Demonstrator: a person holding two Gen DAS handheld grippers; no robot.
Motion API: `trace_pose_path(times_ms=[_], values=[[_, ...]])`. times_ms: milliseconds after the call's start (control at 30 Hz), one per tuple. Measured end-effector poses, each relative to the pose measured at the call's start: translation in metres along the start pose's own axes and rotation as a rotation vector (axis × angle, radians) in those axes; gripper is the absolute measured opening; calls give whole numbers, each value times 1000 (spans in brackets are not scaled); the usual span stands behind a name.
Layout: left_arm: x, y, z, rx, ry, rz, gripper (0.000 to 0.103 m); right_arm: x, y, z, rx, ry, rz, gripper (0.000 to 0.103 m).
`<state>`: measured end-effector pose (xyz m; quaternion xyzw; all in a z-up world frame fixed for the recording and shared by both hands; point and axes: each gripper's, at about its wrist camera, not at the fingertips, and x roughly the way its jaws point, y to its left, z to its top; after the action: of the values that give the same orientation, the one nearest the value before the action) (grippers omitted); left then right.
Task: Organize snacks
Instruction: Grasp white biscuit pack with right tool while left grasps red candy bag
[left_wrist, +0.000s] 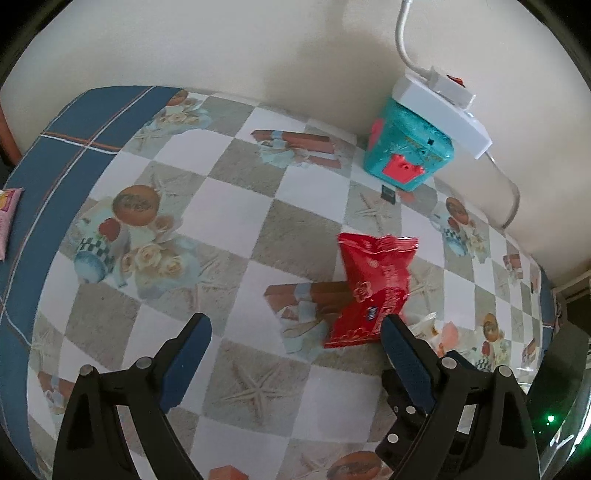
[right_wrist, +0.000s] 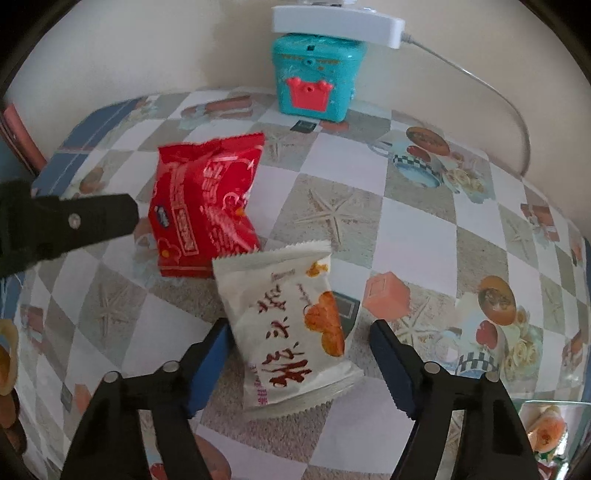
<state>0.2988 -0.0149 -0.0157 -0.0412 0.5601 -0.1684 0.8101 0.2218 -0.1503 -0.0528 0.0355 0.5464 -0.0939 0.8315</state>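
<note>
The light, crinkly white foil snack packet lies between the parted right tongs, unclamped; grip its puffed middle gently; left tongs gape empty

In the left wrist view, the red packet's lower right corner is hidden behind a finger. Right of that packet, the white packet shows only a sliver. A pink packet, far left of it, is cut by the edge.
</note>
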Motion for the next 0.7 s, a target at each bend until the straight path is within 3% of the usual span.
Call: trace_pose_path(times_ms=[67, 267, 567, 667, 700], values=[[1, -2, 1, -6, -1, -8, 93, -1, -3, 2, 5, -4, -8, 67], [6, -15, 6, 3, 1, -31, 93, -2, -21, 5, 31, -7, -16, 57], [17, -45, 10, 31, -5, -46, 92, -1, -45, 7, 48, 1, -34, 56], [23, -53, 9, 43, 2, -41, 85, -2, -51, 6, 53, 4, -41, 56], [25, -56, 8, 46, 5, -36, 77, -2, -53, 6, 55, 5, -41, 55]])
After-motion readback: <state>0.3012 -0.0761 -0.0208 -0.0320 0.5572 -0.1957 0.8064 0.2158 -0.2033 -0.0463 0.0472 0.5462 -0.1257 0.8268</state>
